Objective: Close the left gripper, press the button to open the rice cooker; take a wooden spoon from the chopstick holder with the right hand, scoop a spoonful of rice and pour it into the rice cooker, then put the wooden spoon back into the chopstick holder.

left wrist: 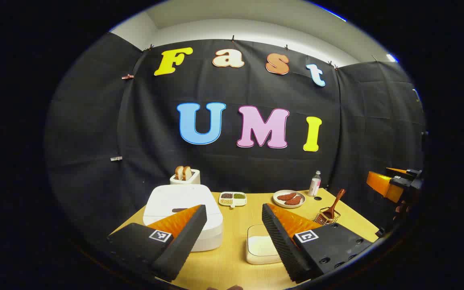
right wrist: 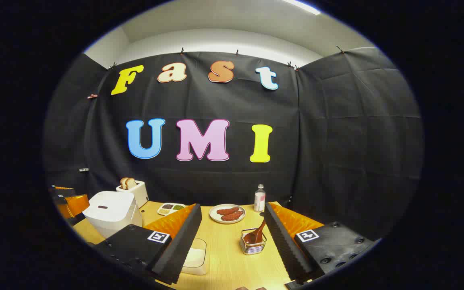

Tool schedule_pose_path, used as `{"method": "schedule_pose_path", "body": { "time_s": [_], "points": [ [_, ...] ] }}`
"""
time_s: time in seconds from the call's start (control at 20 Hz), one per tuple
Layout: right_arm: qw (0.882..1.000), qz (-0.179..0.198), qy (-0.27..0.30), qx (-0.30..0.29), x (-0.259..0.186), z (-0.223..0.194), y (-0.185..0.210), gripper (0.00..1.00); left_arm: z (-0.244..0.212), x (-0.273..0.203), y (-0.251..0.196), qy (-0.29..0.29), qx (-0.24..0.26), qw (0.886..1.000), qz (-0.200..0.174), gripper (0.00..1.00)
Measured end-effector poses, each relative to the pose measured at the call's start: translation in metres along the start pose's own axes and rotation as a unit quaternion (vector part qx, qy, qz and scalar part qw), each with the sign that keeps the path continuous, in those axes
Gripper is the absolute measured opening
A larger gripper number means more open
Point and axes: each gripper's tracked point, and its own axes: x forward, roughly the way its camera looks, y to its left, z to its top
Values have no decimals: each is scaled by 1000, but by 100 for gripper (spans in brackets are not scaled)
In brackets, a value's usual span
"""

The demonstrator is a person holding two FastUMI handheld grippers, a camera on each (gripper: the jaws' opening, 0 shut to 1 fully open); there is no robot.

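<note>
Hovering above a yellow wooden table (left wrist: 232, 249), both grippers spread wide and gripping nothing: left gripper (left wrist: 234, 225) pointing between the white rice cooker (left wrist: 181, 215), lid down, and a shallow dish of rice (left wrist: 261, 245); right gripper (right wrist: 232, 233) facing the wire chopstick holder (right wrist: 253, 243), wooden spoon (right wrist: 258, 234) standing tilted inside, bowl down, handle leaning up and to the right. Judging the spoon light, stiff and smooth, likely twisting if pinched at the tip, so taking the handle partway down, above the holder's rim. Judging the holder light enough to tip or drag along during a slanted pull. Leaving open tabletop between cooker and holder for carrying. Sitting farther back: toaster (right wrist: 133, 189), seed tray (right wrist: 170, 208), plate of sausages (right wrist: 227, 213), small bottle (right wrist: 259, 199). Table edge lying close beneath both grippers.
</note>
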Motion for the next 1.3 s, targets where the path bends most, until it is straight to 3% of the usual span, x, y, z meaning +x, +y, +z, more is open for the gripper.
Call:
{"method": "schedule_pose_path", "body": {
  "time_s": [0.4, 0.65, 0.85, 1.05, 1.3],
  "points": [
    [1000, 17, 9, -5, 18, -7, -5, 98, -3, 21, 2, 10, 6, 1000, 12, 96],
    [999, 22, 1, -47, 28, -15, -12, 98, -12, 30, -1, 27, -17, 999, 33, 96],
    [999, 38, 27, -29, 39, -35, -18, 98, -15, 35, -5, 33, -21, 998, 46, 95],
    [997, 55, 32, -31, 45, -41, -22, 98, 3, 36, 18, 14, -2, 997, 75, 95],
    [999, 37, 25, -26, 42, -42, -29, 98, 16, 41, 65, 1, 7, 995, 100, 92]
  ]
}}
